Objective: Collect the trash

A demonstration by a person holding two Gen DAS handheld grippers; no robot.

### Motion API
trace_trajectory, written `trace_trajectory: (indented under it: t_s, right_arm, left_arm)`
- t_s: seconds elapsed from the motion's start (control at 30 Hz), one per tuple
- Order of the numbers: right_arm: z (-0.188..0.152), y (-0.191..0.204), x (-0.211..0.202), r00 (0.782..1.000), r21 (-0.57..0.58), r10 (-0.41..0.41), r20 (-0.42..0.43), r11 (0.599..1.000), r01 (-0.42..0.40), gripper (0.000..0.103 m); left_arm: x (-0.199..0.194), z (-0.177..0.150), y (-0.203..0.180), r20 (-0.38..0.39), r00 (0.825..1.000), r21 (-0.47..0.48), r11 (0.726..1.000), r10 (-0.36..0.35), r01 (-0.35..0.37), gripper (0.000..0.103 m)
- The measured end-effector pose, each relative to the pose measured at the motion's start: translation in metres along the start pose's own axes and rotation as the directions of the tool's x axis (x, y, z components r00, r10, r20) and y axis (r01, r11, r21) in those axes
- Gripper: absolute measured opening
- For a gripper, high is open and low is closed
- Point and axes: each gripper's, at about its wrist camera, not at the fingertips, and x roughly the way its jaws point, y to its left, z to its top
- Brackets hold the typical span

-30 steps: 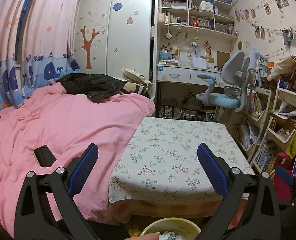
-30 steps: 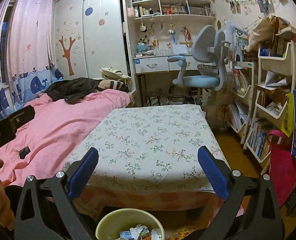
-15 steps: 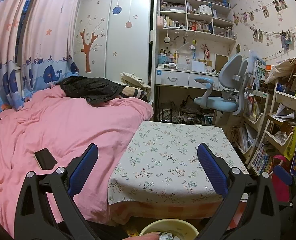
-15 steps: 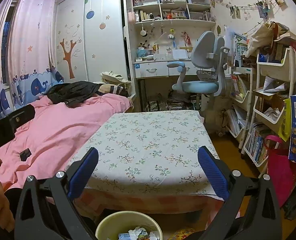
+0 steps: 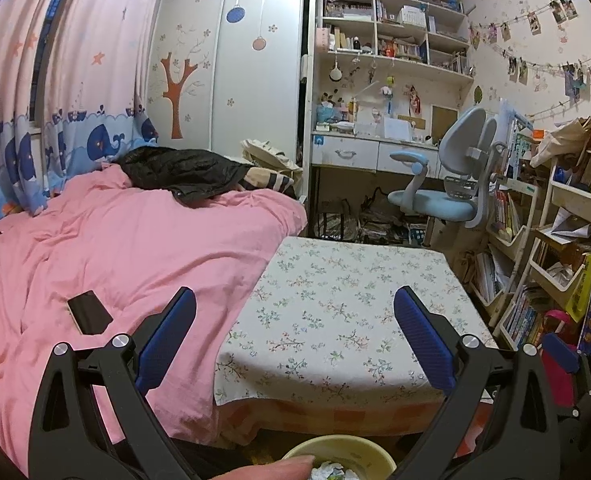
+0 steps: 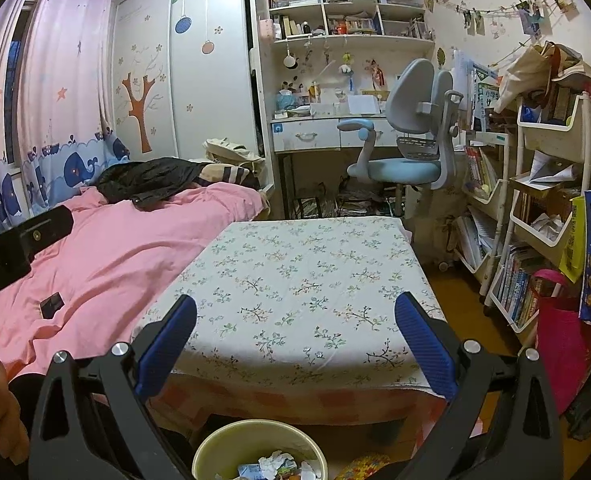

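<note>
- The bin [image 6: 260, 454] sits on the floor at the near edge of the counter, just below both claws; crumpled paper and wrappers [image 6: 279, 465] already lie inside it.
- The left claw [image 5: 294, 330] is wide open and holds nothing.
- The right claw [image 6: 295, 336] is likewise wide open and empty.
- The counter [image 6: 295, 272], under its flowered cloth, shows no loose trash on top.
- Beside it, the bed [image 5: 107, 248] carries a small dark flat thing [image 5: 89, 312]; I cannot tell what it is.
- Judging by this, a drop-off looks done, and the step in hand is searching for more.
- The next move calls for scanning the floor, bed and far shelves [image 6: 543, 216] before either claw commits.
</note>
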Motion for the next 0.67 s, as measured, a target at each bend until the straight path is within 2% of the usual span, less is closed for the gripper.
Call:
trace_trajectory:
  t_s: [0.27, 0.4, 0.53, 0.67]
  right_arm:
    - [0.0, 0.002, 0.012, 1.0, -0.004, 0.005, -0.024, 1.0, -0.005, 0.095]
    - [0.005, -0.002, 0.023, 0.999, 0.0, 0.003, -0.037, 1.0, -0.003, 0.095]
    - [0.011, -0.008, 0.044, 0.997, -0.008, 0.005, -0.075, 1.0, -0.005, 0.095]
    - [0.02, -0.023, 0.082, 0.988, -0.01, 0.001, -0.152, 1.0, -0.003, 0.095]
  left_arm:
    - [0.006, -0.003, -0.004, 0.018, 1.0, 0.056, 0.998, -0.017, 0.016, 0.096]
    - [0.019, -0.001, -0.003, -0.013, 0.999, 0.064, 0.997, -0.037, 0.038, 0.096]
    - [0.043, 0.003, -0.005, -0.08, 0.996, 0.1, 0.994, -0.039, 0.047, 0.096]
    - [0.064, 0.004, -0.004, -0.098, 0.994, 0.102, 0.994, -0.04, 0.05, 0.096]
